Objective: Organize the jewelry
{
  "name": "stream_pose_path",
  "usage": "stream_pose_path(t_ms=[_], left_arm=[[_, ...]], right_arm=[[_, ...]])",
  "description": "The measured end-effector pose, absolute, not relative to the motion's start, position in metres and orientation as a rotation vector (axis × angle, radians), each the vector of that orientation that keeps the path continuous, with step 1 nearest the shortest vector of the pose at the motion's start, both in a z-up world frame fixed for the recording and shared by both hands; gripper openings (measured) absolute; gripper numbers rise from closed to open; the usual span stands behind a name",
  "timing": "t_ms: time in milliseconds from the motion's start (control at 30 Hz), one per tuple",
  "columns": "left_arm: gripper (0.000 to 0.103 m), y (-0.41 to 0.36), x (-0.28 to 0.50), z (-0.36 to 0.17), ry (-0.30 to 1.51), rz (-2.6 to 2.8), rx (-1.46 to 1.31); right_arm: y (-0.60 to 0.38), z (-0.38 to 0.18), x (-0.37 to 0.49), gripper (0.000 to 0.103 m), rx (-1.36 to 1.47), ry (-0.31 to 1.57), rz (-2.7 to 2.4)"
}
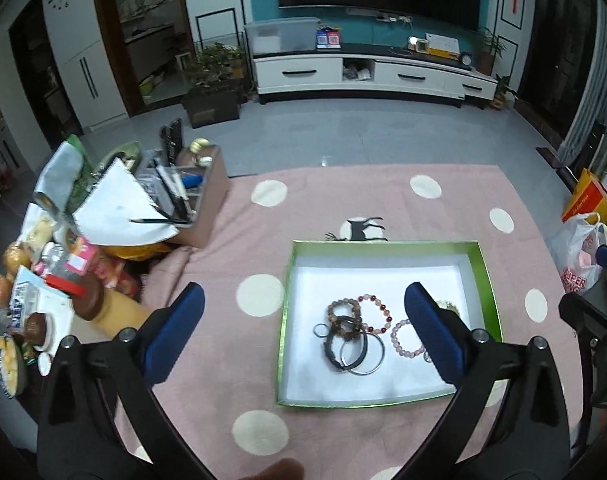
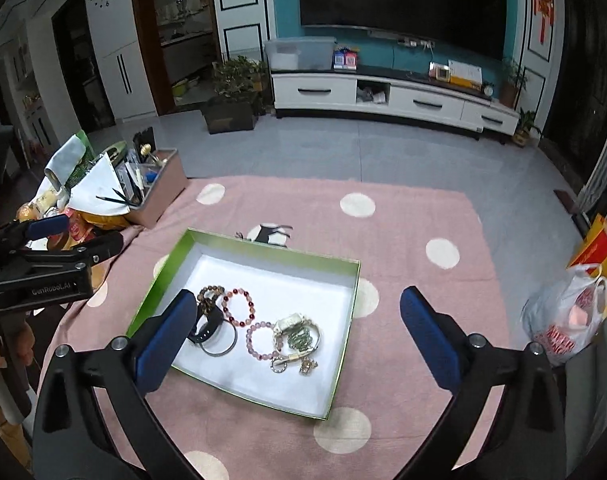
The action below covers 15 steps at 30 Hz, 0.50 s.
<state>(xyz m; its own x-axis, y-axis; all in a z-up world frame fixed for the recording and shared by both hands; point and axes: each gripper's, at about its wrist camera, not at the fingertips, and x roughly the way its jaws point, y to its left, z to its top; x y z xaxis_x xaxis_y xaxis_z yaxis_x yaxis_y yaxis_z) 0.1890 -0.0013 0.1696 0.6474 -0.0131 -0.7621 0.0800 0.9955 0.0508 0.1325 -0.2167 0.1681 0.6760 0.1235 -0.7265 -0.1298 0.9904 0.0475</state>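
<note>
A shallow white box with a green rim (image 1: 383,243) (image 2: 271,249) lies on a pink dotted cloth (image 1: 263,240). Inside it are a brown bead bracelet (image 1: 343,311), a red bead bracelet (image 2: 239,308), a pink bead bracelet (image 2: 263,340), metal bangles (image 1: 363,354), a green bead piece (image 2: 301,338) and small charms (image 2: 308,366). My left gripper (image 1: 303,292) hangs open above the box's left side, with nothing between its fingers. Over the box's right side my right gripper (image 2: 298,296) also stands open and holds nothing. Neither touches the jewelry.
A pink organizer box (image 1: 199,200) with pens and papers stands at the cloth's far left, beside a heap of snacks and packets (image 1: 63,272). A white plastic bag (image 2: 563,320) and an orange bag (image 2: 595,248) sit off the right edge. A hand (image 2: 7,344) grips the left tool.
</note>
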Motion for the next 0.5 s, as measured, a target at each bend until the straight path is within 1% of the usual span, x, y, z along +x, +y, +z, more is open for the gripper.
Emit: stream_pose_path(t_ms=[167,500], left_arm=[[0.101,0.006,0.18,0.19,0.837,-0.059,0.062],[0.101,0.006,0.18,0.194,0.826,-0.051,0.057]], right_arm=[[-0.209,0.185,0.129,0.102,-0.022,0.792,0.143],[-0.199,0.181,0.132,0.102,-0.03,0.804,0.148]])
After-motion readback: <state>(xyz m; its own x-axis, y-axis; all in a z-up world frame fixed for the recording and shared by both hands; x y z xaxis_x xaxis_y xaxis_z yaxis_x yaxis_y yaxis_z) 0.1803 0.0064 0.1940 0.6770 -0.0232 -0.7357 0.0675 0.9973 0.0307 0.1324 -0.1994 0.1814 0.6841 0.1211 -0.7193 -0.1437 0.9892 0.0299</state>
